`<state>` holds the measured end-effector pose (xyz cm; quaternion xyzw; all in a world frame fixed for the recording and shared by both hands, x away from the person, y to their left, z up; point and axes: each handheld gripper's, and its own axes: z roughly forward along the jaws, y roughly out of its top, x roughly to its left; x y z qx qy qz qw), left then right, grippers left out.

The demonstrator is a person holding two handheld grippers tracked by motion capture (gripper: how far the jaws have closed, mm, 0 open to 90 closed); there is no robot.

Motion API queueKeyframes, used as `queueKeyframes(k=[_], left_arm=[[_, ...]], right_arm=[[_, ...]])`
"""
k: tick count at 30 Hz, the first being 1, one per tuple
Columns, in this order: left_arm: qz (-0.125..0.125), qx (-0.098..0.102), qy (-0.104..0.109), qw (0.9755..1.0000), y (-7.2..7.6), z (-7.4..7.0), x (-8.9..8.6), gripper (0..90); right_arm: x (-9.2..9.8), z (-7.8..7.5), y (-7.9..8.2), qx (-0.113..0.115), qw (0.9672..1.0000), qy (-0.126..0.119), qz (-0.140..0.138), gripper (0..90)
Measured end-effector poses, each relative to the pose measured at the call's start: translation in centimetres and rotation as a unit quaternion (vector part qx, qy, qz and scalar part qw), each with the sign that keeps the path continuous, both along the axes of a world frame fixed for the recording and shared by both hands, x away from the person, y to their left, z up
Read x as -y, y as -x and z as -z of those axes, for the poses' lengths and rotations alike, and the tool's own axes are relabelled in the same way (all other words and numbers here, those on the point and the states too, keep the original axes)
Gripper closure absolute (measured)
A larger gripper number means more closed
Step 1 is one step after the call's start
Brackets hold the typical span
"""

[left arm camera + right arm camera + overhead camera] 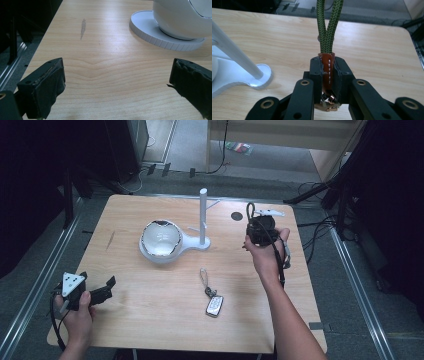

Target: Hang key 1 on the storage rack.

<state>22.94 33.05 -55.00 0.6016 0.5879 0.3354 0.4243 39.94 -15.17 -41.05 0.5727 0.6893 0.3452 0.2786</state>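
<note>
The green cord keychain [327, 22] is being pinched by its brown leather tab in your right gripper [327, 75], loop upright near the white hook stand [203, 215], presumably for hanging, while your left gripper [117, 82] is waiting wide open, empty, beside the white bowl [185, 17].

table [150, 320]: light wood | on it: white bowl stand [172, 245]; key fob [214, 306]
</note>
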Motion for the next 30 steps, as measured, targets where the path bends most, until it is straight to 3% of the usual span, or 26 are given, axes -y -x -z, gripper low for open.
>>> queueKeyframes(k=[5, 22, 30], left_arm=[[0.001, 0.001, 0.001, 1.0000, 0.0, 0.0, 0.0, 0.6], [0.000, 0.001, 0.003, 1.0000, 0.0, 0.0, -0.1, 0.5], [0.001, 0.000, 0.003, 1.0000, 0.0, 0.0, -0.1, 0.6]], right_arm=[[-1.0, -0.4, 0.4, 0.029, 0.9995, 0.006, -0.012, 80.0], [-3.1, -0.7, 0.6, 0.082, 0.9956, 0.036, -0.028, 79.6], [-4.1, -0.5, 0.8, 0.104, 0.9933, 0.036, -0.035, 79.5]])
